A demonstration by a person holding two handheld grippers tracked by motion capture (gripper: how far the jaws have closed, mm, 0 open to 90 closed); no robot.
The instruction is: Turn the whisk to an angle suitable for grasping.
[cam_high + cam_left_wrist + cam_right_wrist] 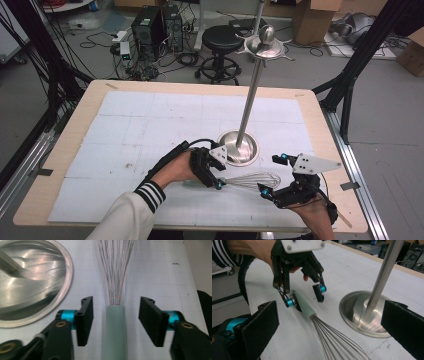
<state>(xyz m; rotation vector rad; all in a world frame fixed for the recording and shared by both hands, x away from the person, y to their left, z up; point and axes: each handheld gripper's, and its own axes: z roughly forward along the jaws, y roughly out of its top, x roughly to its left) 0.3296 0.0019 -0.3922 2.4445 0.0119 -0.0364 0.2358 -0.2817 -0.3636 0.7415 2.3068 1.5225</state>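
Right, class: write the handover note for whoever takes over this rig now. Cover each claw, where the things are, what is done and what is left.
Left claw: open, jaws either side of the whisk's pale green handle, not yet closed on it.
Right claw: open, holding nothing, near the whisk's wire end.
Whisk: lying flat on the white mat, beside the base of the steel hook stand.
Done: left claw lined up on the handle.
Left: probably close, lift, and hang the whisk on the stand's hooks.

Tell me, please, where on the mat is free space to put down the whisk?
The white mat is bare across its far half and whole left side, left of the stand base. It is crowded near the front right: the whisk lies between the left gripper and right gripper, beside the base.
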